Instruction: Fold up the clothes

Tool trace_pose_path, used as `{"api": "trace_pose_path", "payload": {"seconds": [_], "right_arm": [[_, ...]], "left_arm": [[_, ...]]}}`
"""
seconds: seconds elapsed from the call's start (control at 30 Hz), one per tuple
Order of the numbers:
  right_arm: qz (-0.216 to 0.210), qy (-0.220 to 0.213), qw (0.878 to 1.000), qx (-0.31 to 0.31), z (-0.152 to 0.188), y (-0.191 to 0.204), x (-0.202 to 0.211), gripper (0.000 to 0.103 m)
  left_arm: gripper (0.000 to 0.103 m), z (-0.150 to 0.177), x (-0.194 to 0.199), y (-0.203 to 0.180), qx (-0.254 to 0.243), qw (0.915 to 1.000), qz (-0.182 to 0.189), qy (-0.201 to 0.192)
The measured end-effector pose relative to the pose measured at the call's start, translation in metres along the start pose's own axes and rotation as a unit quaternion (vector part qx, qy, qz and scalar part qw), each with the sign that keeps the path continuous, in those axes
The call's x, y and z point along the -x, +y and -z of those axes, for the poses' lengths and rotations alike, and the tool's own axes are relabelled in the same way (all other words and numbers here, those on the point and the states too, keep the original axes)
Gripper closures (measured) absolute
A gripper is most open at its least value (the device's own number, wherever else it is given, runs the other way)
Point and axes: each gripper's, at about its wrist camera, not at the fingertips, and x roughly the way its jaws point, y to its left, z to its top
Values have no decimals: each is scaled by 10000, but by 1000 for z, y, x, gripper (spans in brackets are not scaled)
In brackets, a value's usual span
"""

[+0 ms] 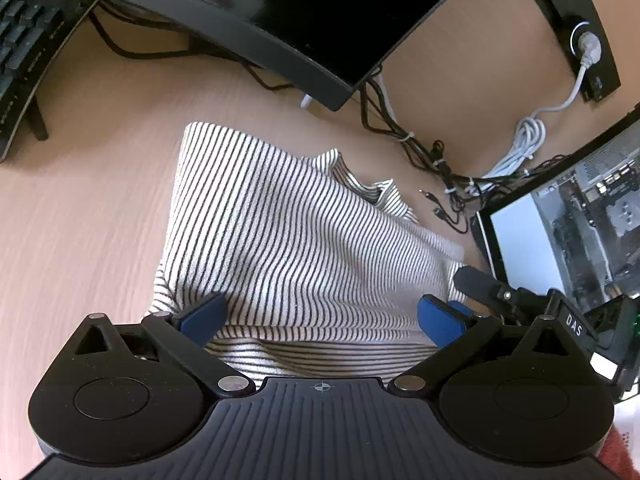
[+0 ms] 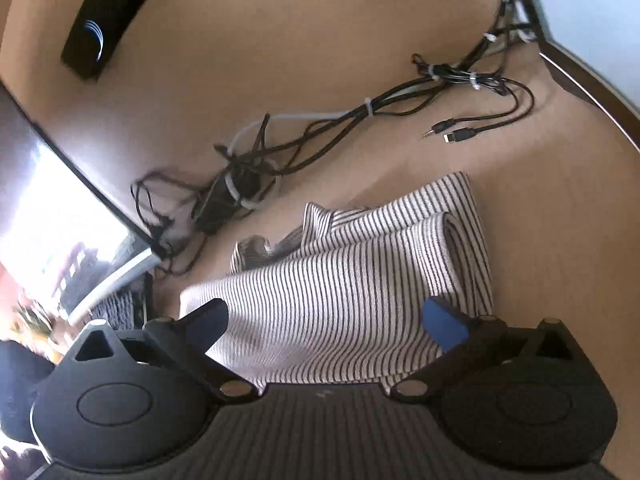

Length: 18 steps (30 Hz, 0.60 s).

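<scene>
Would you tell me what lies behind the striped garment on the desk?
Behind the striped garment lies a tangle of cables on the bare desk. Anything underneath the fabric is covered.

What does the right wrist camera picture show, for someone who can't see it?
A striped shirt, partly folded, lies on a tan desk between the open blue fingers of the right hand-held gripper. Behind it sits a tangle of black cables, with a monitor at the left edge.
</scene>
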Motion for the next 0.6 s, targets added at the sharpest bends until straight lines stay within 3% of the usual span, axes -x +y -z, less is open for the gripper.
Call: {"api": "trace_pose_path", "payload": {"seconds": [0.07,0.1,0.13,0.23,0.33,0.37,0.4,0.43,0.5,0.6], "right_arm": [[44,-39,9998,171,-1,4,7,4],[183,-206,9990,358,-1,9,16,12],[355,-412,9969,577,0,14,26,13],[1205,-890,9743,1684,5,33,36,14],[1406,-557,9731,1737,3,25,19,39],[1376,-416,9758,1650,3,21,12,66],[1290,-289,9793,1534,4,15,4,81],[1248,-289,9798,1536,4,15,2,81],[1202,-416,9775,1682,4,20,4,99],[1020,-910,9710,1961,-6,39,26,99]], "left_arm": [[0,-1,4,-6,-76,9999,-82,32],[0,-1,8,-9,-147,9999,-23,12],[0,-1,8,-10,-159,9999,-15,7],[0,0,7,-13,-197,9998,9,-7],[0,1,5,-15,-235,9997,33,-20],[0,1,5,-16,-248,9997,41,-25],[0,1,5,-17,-261,9996,50,-29],[0,2,4,-18,-273,9996,58,-34],[0,0,6,-21,-346,9993,127,-97],[0,-5,11,-29,-489,9981,285,-240]]}}
